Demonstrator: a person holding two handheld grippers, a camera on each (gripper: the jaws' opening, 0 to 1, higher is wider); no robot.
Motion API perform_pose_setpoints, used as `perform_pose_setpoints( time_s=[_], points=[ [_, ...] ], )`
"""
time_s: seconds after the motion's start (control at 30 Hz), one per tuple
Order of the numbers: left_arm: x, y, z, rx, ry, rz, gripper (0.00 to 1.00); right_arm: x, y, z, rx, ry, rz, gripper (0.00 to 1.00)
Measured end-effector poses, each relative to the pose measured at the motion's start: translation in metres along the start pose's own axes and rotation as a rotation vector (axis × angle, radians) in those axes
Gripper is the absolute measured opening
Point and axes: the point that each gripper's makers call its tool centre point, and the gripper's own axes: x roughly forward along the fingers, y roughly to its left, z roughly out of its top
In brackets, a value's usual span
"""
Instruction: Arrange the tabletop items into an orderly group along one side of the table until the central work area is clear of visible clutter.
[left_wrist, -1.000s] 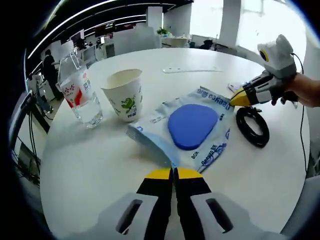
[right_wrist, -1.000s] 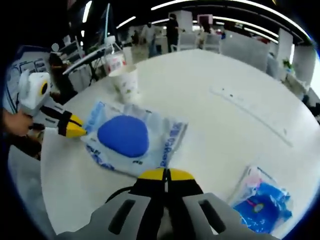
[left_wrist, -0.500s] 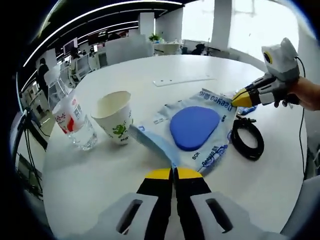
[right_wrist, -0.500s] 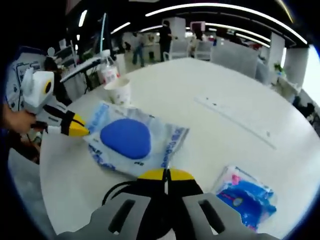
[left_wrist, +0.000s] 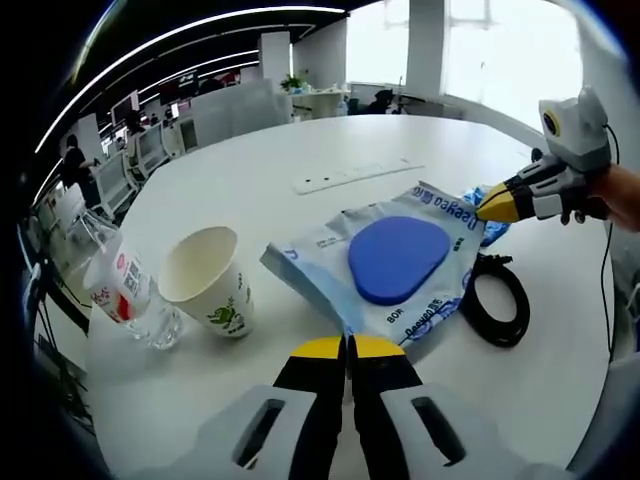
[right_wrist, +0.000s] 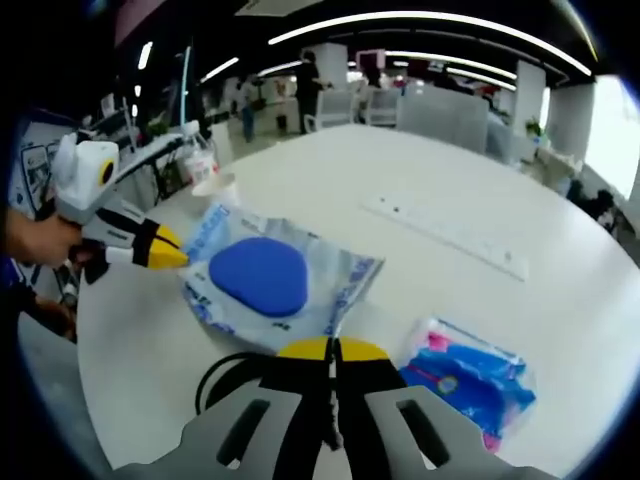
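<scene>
A clear plastic package with a blue pad inside (left_wrist: 395, 258) (right_wrist: 262, 277) stretches between the two grippers. My left gripper (left_wrist: 348, 342) is shut on its near corner and appears in the right gripper view (right_wrist: 170, 255) at the package's left edge. My right gripper (right_wrist: 333, 346) is shut on the opposite corner, beside the "Deepea" print (left_wrist: 495, 207). A paper cup (left_wrist: 205, 285) (right_wrist: 216, 188) stands left of the package. Beside it is a tilted water bottle (left_wrist: 115, 300) (right_wrist: 196, 155). A black cable coil (left_wrist: 495, 300) (right_wrist: 235, 385) lies by the right gripper.
A small blue and pink pack (right_wrist: 465, 378) lies on the white round table (left_wrist: 250, 190), right of my right gripper. A white power strip (left_wrist: 350, 178) (right_wrist: 450, 235) is set in the table farther out. Office desks and people fill the background.
Both views have shifted. The package keeps its place between the two shut grippers, while the cup and bottle fall back to the left and the small blue pack draws nearer.
</scene>
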Motion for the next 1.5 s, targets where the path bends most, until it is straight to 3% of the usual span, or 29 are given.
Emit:
perform_pose_setpoints(
  time_s=[0.43, 0.97, 1.5],
  points=[
    [0.019, 0.005, 0.013, 0.054, 0.013, 0.002, 0.0, 0.005, -0.01, -0.003, 0.019, -0.007, -0.012, 0.0],
    [0.038, 0.017, 0.016, 0.076, 0.031, 0.017, 0.0, 0.02, -0.013, -0.012, 0.026, -0.004, -0.029, 0.0],
    [0.056, 0.023, 0.005, 0.077, 0.067, 0.032, 0.0, 0.033, -0.015, -0.022, 0.031, 0.011, -0.05, 0.0]
  ],
)
